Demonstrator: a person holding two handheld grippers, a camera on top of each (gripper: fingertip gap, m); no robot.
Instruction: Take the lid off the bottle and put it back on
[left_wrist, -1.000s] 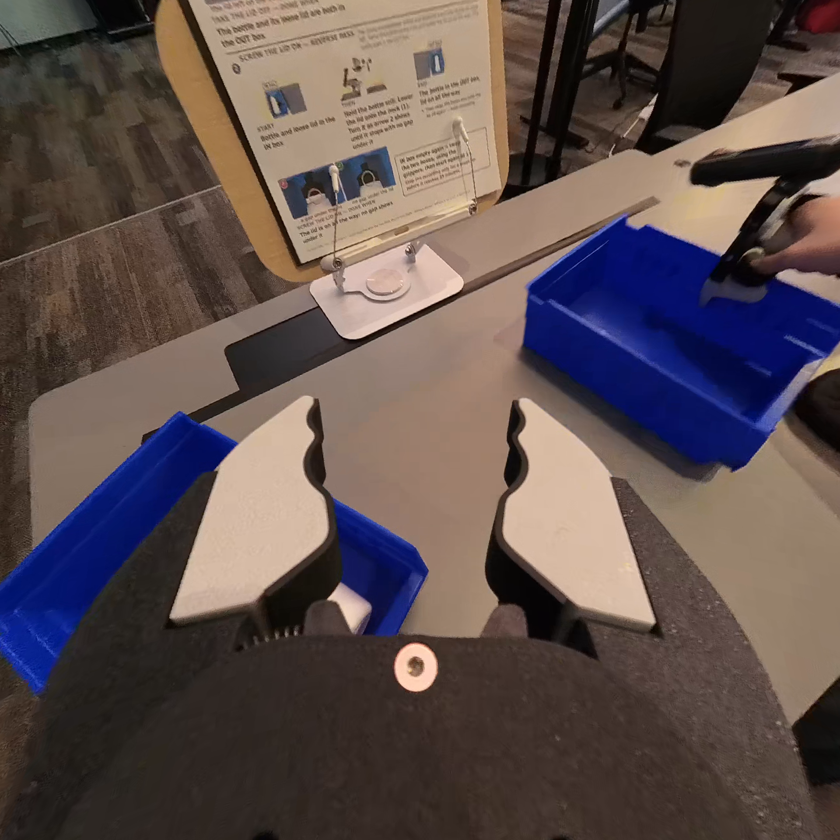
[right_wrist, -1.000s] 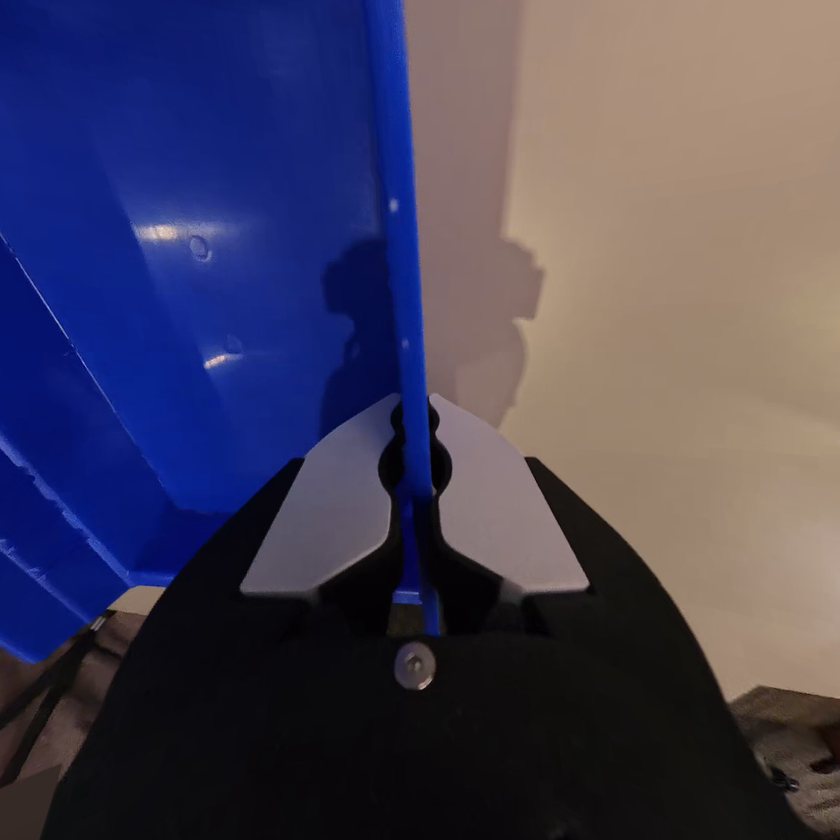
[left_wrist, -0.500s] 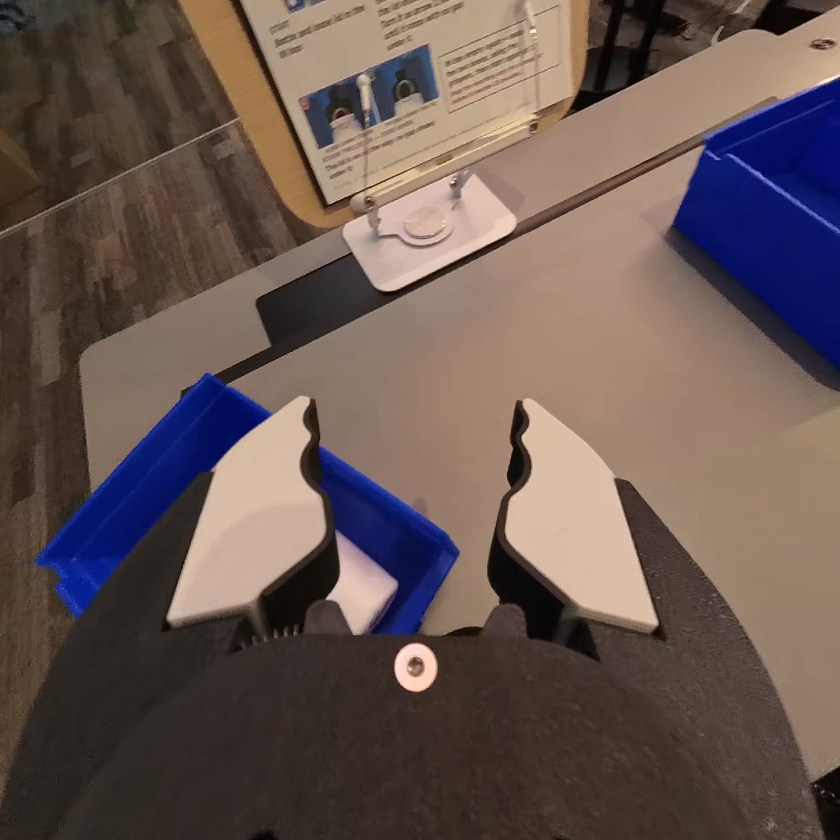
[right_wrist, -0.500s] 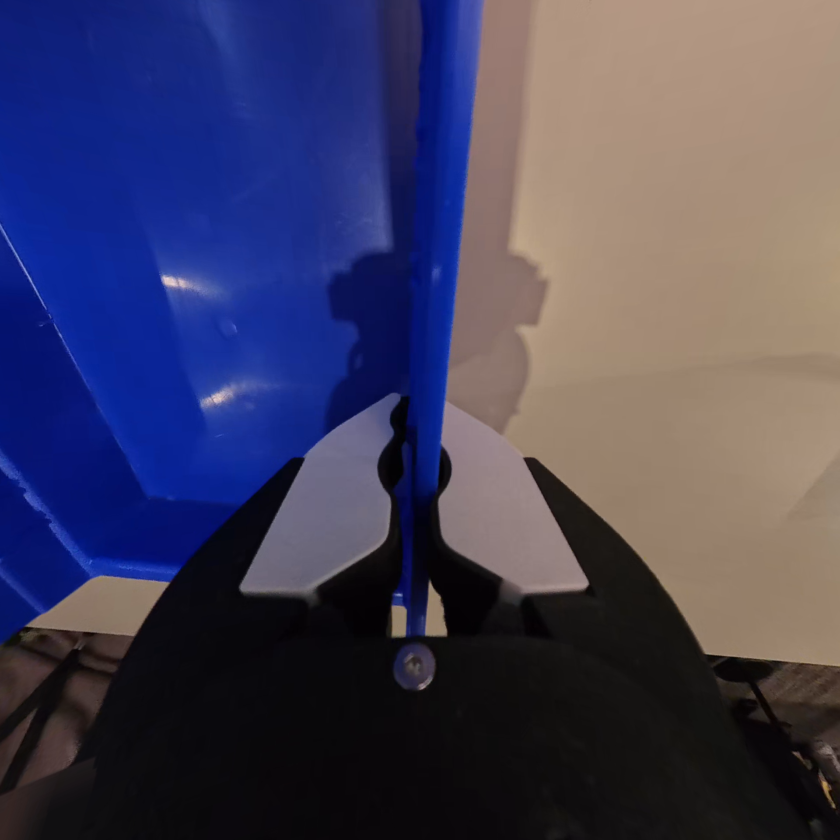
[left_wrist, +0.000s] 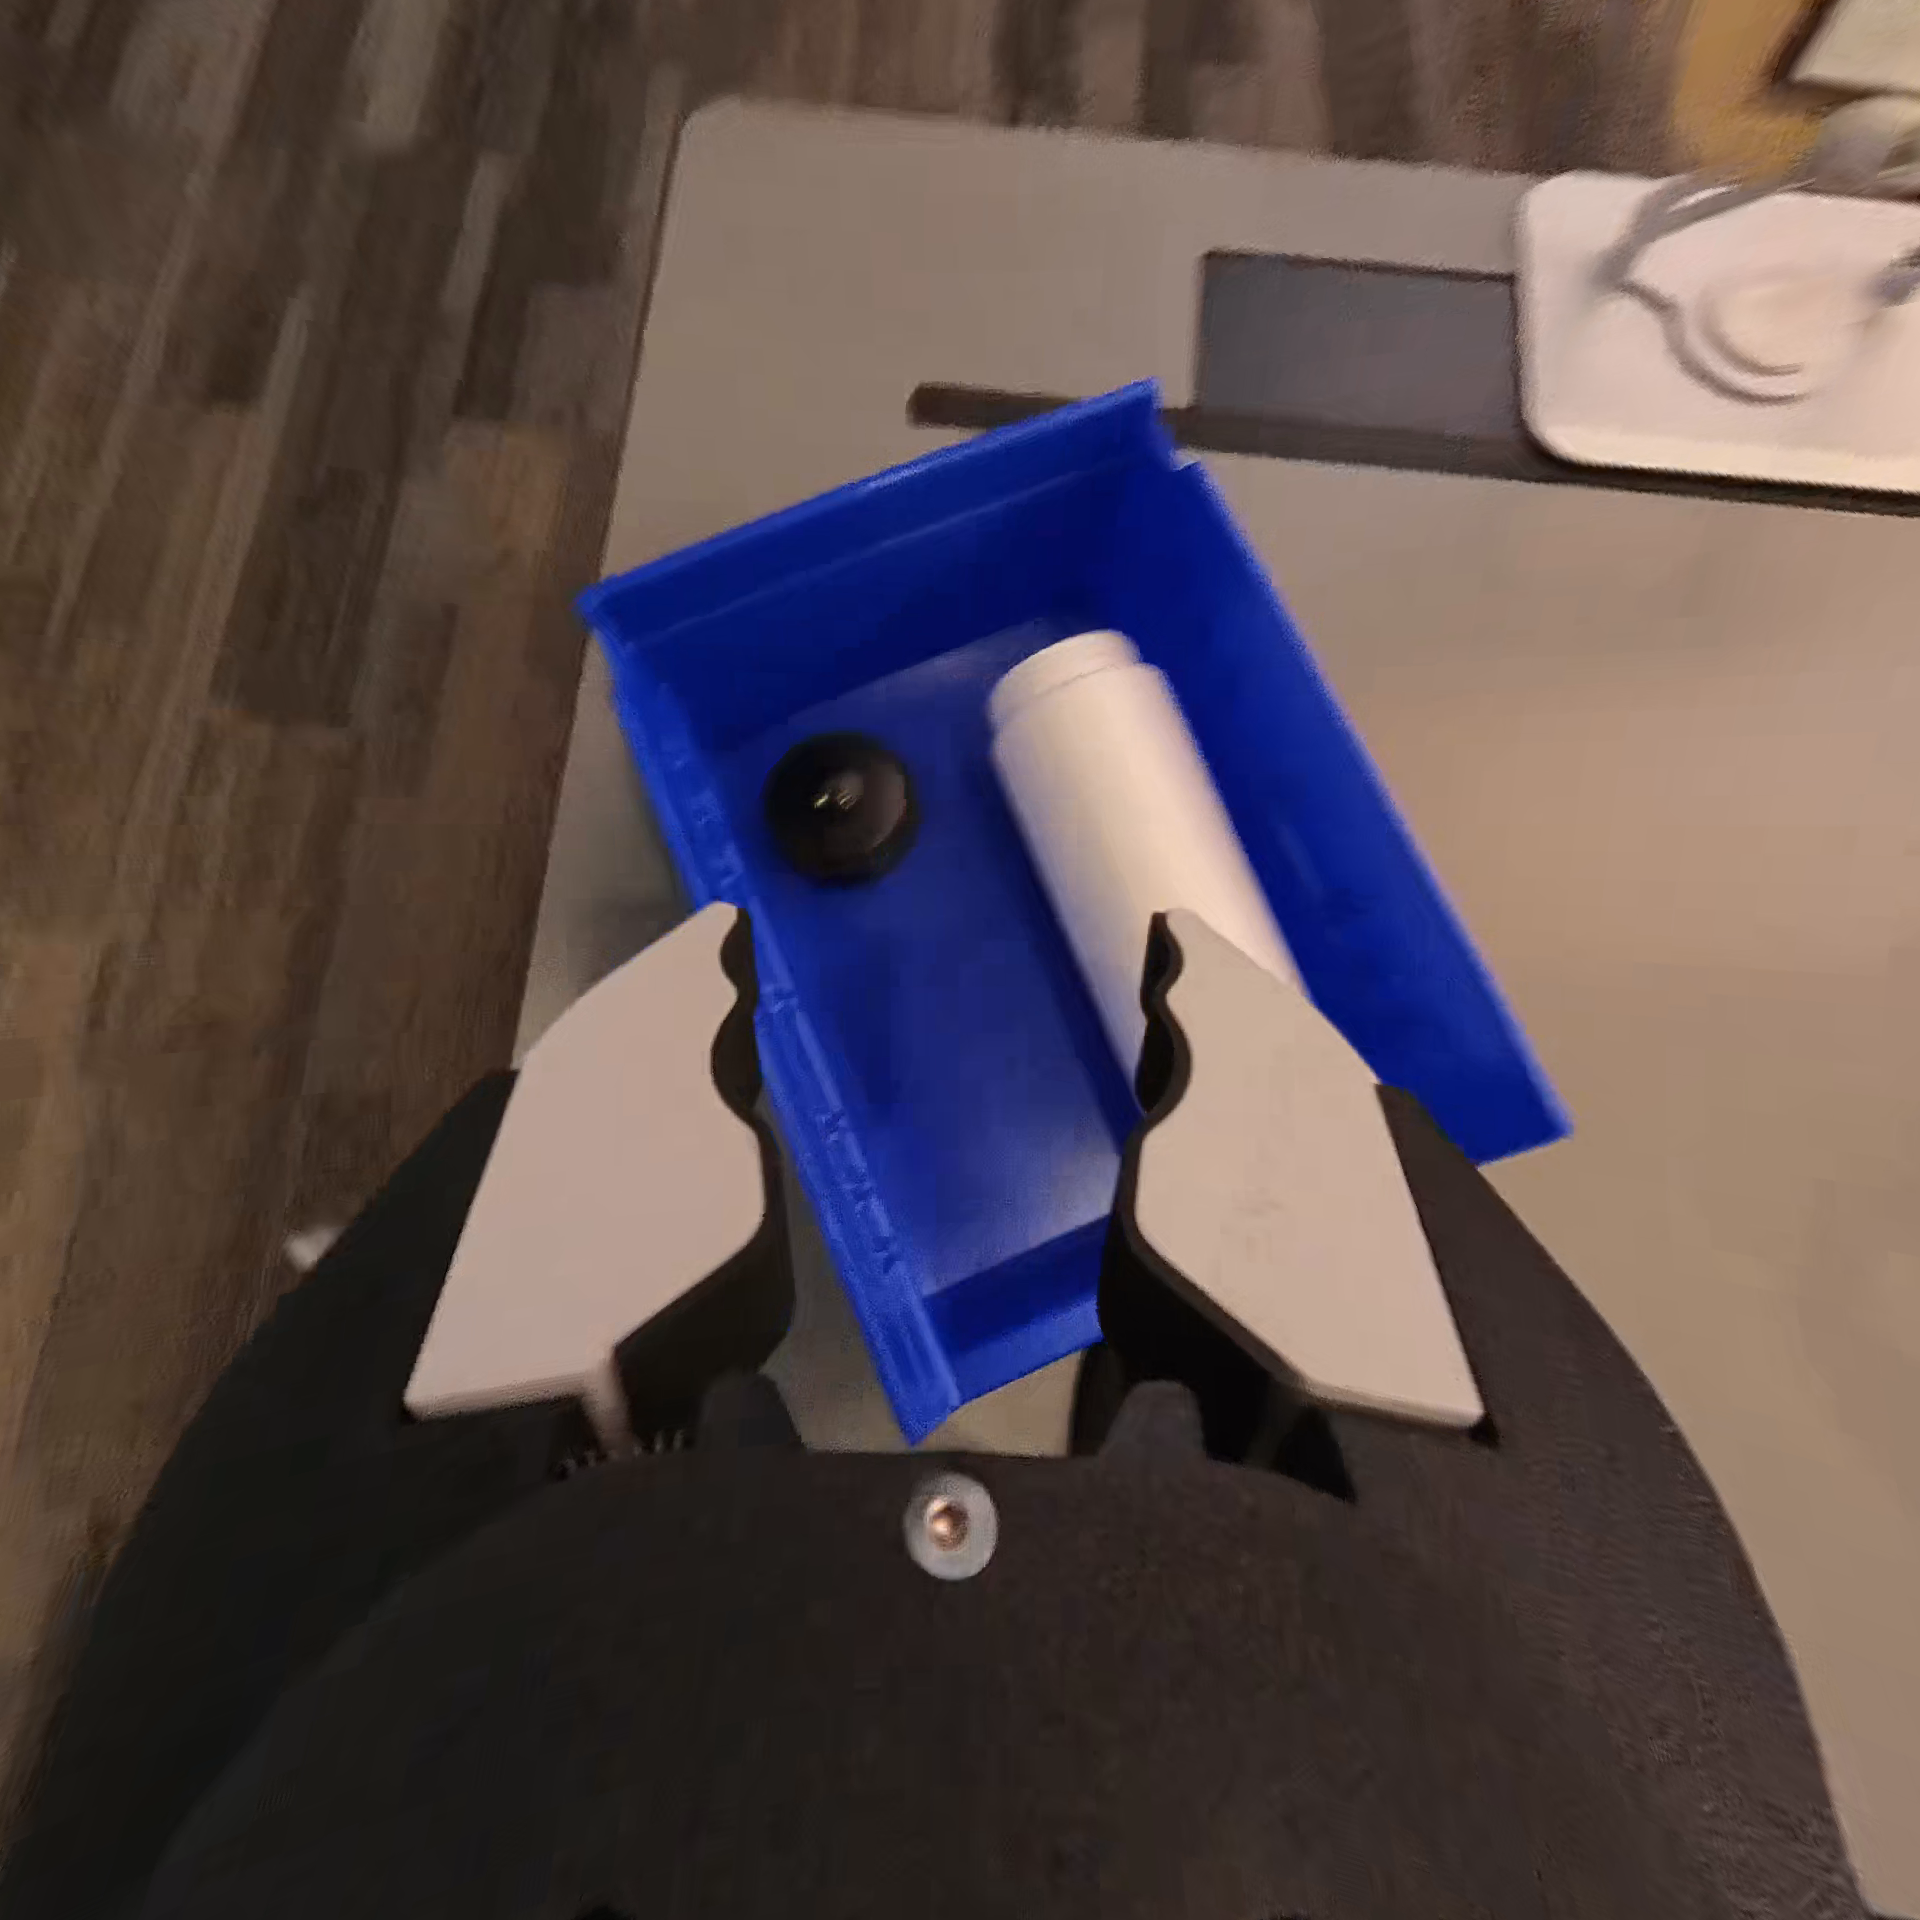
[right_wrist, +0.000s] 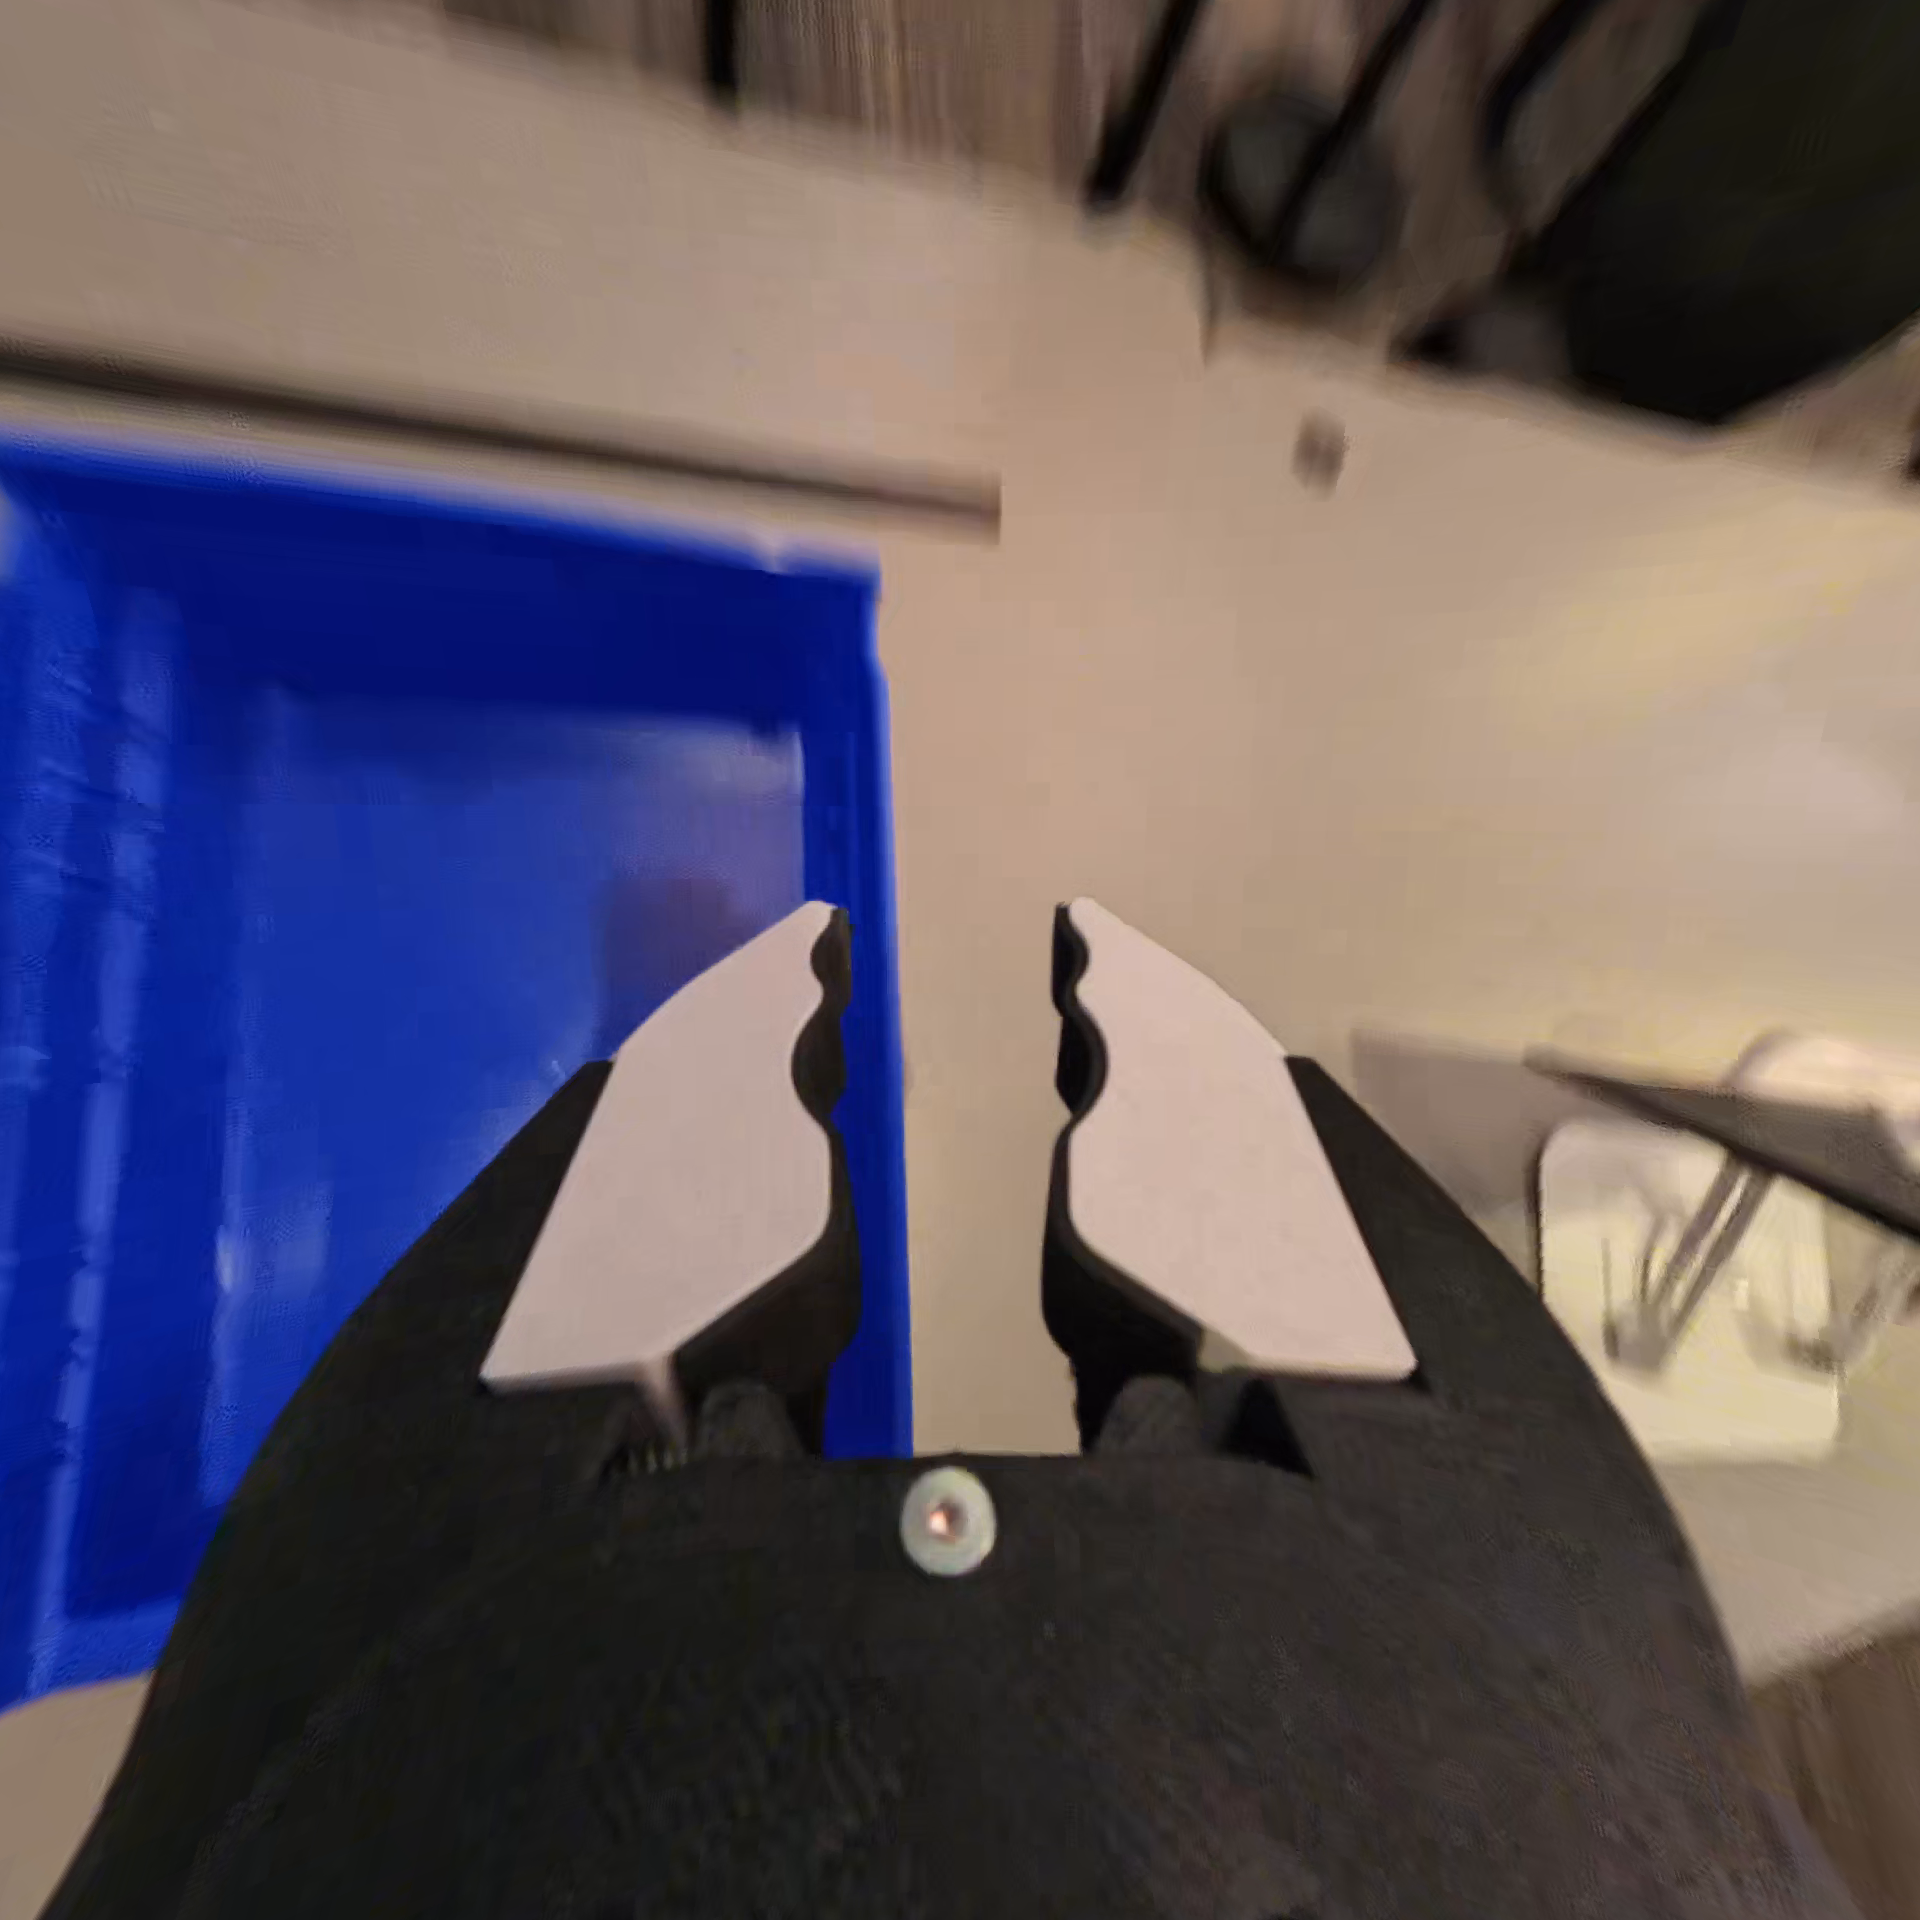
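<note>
In the left wrist view a white bottle (left_wrist: 1127, 810) lies on its side in a small blue bin (left_wrist: 1382, 904), its threaded neck bare and pointing away. A black lid (left_wrist: 840, 808) lies loose on the bin floor to the bottle's left. My left gripper (left_wrist: 940, 925) hovers over the bin, open and empty, its right finger above the bottle's base end. In the right wrist view my right gripper (right_wrist: 951, 914) is open and empty above the right wall of a second blue bin (right_wrist: 842, 727); nothing lies between its pads.
The grey table (left_wrist: 1558, 790) has its left edge and corner just beyond the small bin, with wood floor (left_wrist: 260, 520) past it. A white stand base (left_wrist: 1714, 332) sits at the back right. Chair legs (right_wrist: 1704, 1226) show off the table's right side.
My right gripper let go of the blue bin's wall and opened, drawing back above it. My left gripper swung left and down over the small bin, bringing bottle and lid into view.
</note>
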